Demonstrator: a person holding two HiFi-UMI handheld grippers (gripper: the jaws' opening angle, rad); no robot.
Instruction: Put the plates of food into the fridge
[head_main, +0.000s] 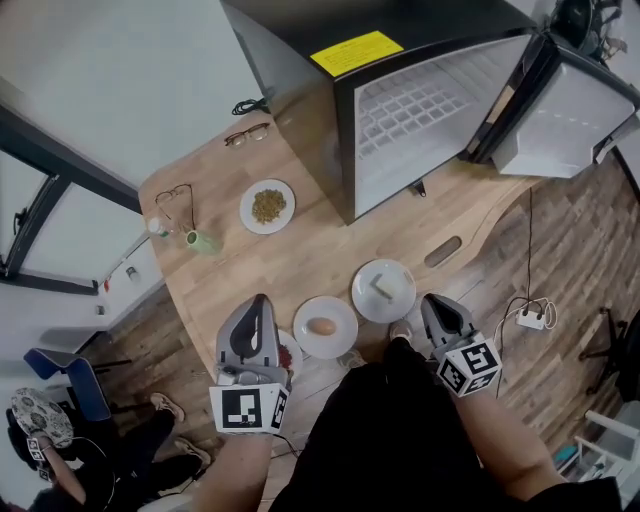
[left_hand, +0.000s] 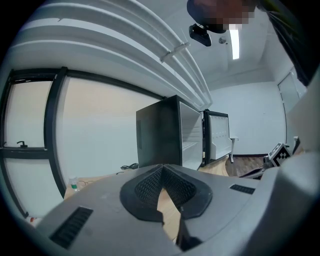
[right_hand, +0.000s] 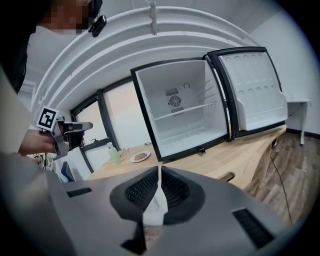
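- My left claw (head_main: 258, 302) is closed, its tips meeting, and it holds nothing. Only the wooden table (head_main: 300, 262) shows through the slit under the tips.
- My right claw (head_main: 432, 300) is closed too and grips nothing. Something white shows through its slit; I cannot tell what it is.
- Both claws hang over the near edge of the table, the left at 7 o'clock of the head view and the right at 5 o'clock.
- The egg plate (head_main: 307, 312) lies between the claws, at 3 o'clock from my left tips and just beside them.
- The plate with a pale block (head_main: 366, 278) lies at 9 o'clock from my right tips, close by and just beside the egg plate.
- A plate with something red (head_main: 291, 356) peeks out from under my left claw, at 5 o'clock from its tips.
- The plate of greenish-brown food (head_main: 250, 212) sits at 12 o'clock from my left claw, well apart.
- The black fridge (head_main: 420, 120) stands on the far side of the table at 1 o'clock, its door (head_main: 565, 120) swung wide to the right.
- A green bottle (head_main: 200, 240) and two pairs of glasses (head_main: 247, 133) lie towards 11 o'clock.
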